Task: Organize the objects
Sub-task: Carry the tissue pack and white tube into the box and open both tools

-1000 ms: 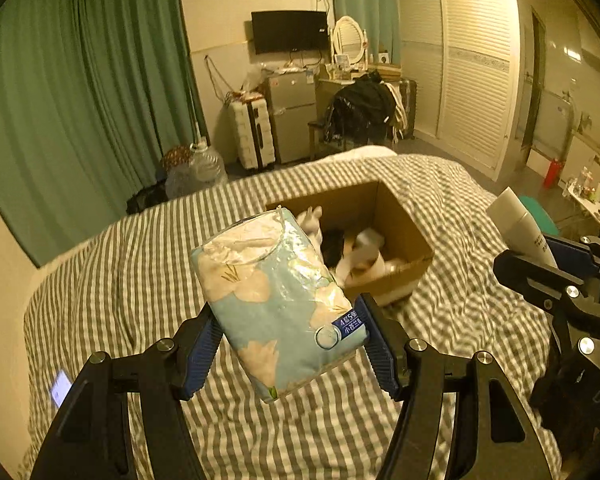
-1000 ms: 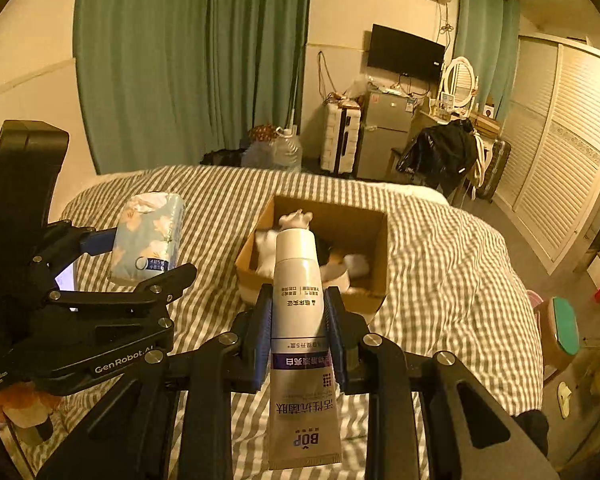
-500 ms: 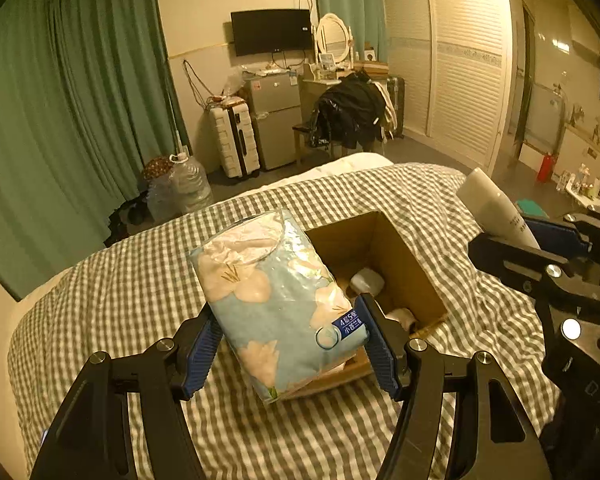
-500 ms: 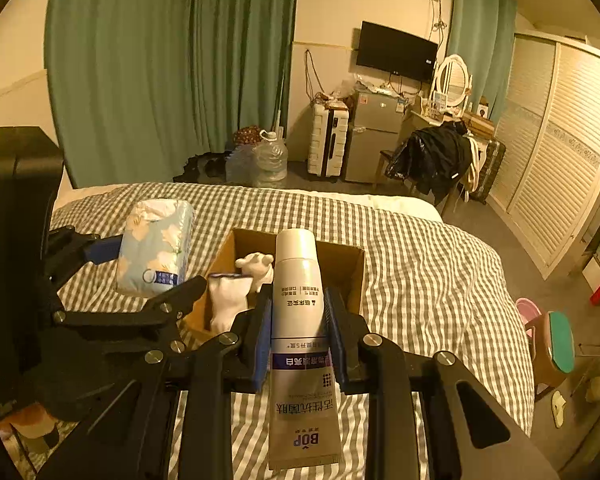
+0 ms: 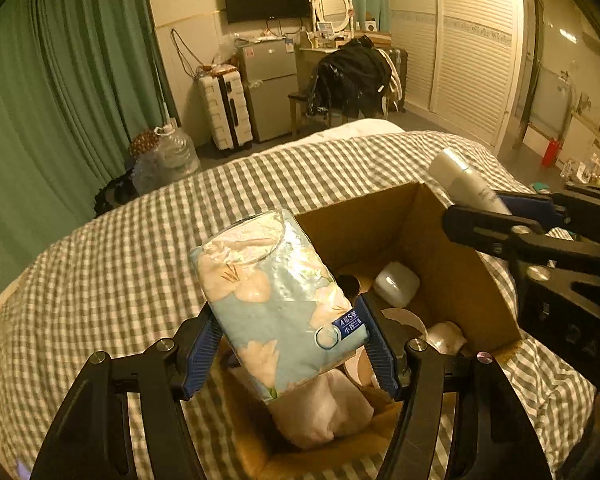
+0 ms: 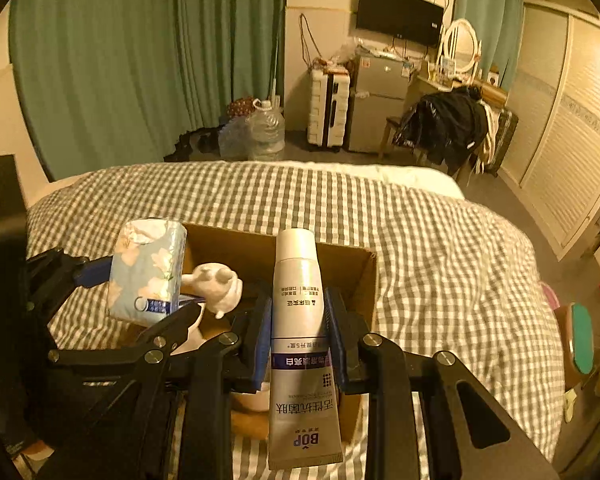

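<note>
The open cardboard box (image 5: 452,240) sits on the checked bed (image 5: 120,264) with a white figurine (image 6: 216,284) and other white items inside it. The left hand-held gripper (image 5: 292,344) is clenched on a floral tissue pack (image 5: 276,300), held tilted above the box's near left corner. The right hand-held gripper (image 6: 298,332) grasps a white tube (image 6: 298,320), cap pointing away, over the box's right side.

tissue pack (image 5: 278,304) | toothpaste tube (image 6: 298,344) | now over cardboard box (image 5: 456,248)
</note>
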### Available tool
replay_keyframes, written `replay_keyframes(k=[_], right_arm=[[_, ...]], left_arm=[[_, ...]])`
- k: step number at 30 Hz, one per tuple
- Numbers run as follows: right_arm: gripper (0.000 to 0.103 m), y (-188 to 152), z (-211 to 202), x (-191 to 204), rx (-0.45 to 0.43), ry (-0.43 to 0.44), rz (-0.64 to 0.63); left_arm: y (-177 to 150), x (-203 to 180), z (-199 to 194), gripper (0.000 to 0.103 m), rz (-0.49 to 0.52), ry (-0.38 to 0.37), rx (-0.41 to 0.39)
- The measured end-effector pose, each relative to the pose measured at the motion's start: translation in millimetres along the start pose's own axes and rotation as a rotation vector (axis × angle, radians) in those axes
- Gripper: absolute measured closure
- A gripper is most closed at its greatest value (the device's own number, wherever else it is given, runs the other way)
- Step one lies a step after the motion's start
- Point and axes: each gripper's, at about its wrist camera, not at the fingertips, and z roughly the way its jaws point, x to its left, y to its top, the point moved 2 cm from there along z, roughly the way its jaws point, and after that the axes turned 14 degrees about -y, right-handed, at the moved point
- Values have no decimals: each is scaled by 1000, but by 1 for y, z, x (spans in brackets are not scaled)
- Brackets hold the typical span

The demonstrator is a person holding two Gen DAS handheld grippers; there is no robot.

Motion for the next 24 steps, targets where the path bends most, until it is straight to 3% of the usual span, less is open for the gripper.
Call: replay_keyframes(k=[12,21,24], right_arm=[[79,-13,92,3,118,20,28],[78,-25,108,-6,146,62,76],[75,-24,102,-7,140,60,83]], left_arm=[[-8,3,48,40,-1,-55,30],[-12,1,56,39,-11,-88,37],[-10,2,48,32,-18,-87,33]])
